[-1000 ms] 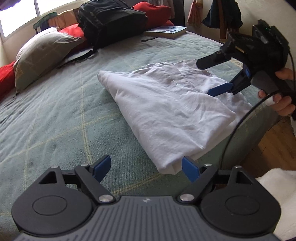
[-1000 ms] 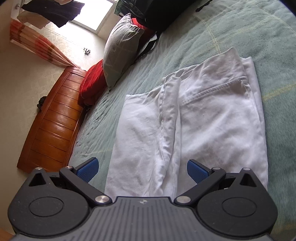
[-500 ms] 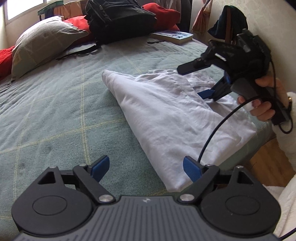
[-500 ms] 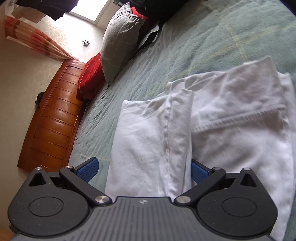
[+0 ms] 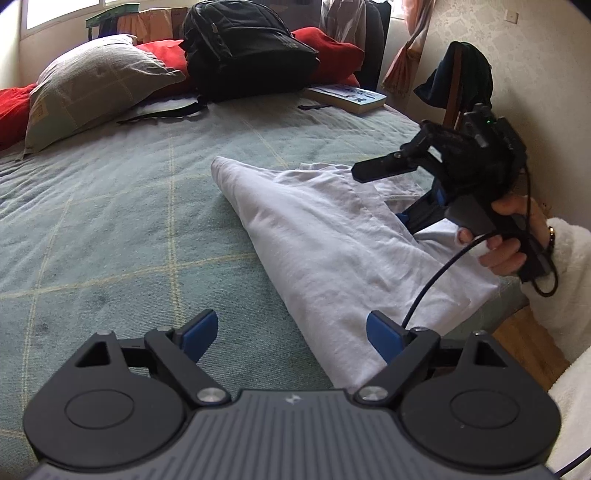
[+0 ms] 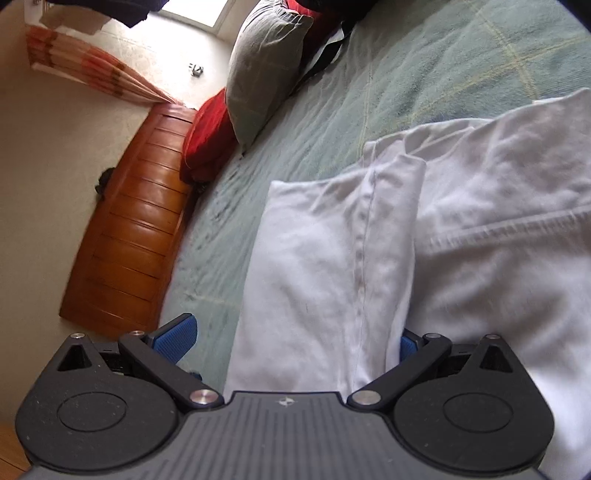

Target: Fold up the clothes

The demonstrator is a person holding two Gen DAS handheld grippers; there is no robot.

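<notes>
1. Left wrist view: the folded white cotton garment [image 5: 332,236] lies on the green checked bedspread [image 5: 110,221], near the bed's right edge. The left gripper [image 5: 291,330] stands with jaws wide, empty, as before. The right gripper [image 5: 388,192] has pushed further in; its lower finger now slips under a fold.
2. Right wrist view: jaws wide, straddling the upper fold, which now sits closer than earlier.

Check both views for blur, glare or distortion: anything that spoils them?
Left wrist view: sharp, fisheye bends the bed, window blown out at top left. Right wrist view: motion blur smears the headboard and white garment; bright window at top washes out.
</notes>
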